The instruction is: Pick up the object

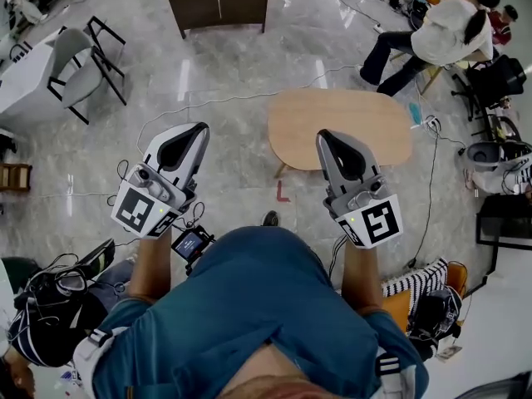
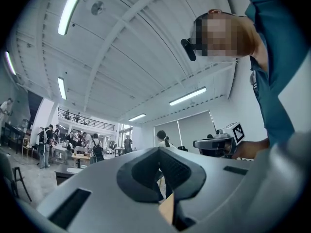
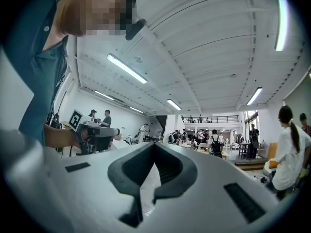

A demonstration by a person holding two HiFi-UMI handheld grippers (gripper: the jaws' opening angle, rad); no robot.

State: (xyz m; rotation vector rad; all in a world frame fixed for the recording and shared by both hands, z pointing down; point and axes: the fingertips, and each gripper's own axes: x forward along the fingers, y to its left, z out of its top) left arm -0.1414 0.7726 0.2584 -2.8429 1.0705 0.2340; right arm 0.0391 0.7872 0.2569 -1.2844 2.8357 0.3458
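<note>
Evidently no object to lift can be identified: nothing sits between the jaws, and the table [image 1: 341, 123] ahead carries no clear candidate. Left gripper [image 1: 193, 131] and right gripper [image 1: 327, 138] are held about level over the floor, jaws pressed together, empty. The object's weight, stiffness, grasp site, heading and long axis therefore cannot be judged.

A rounded light-wood tabletop [image 1: 341, 123] stands on the grey marble floor [image 1: 233, 148]. A dark brown wooden cabinet [image 1: 218, 0] stands beyond it. A grey black-framed chair [image 1: 79, 65] stands well apart, left.
</note>
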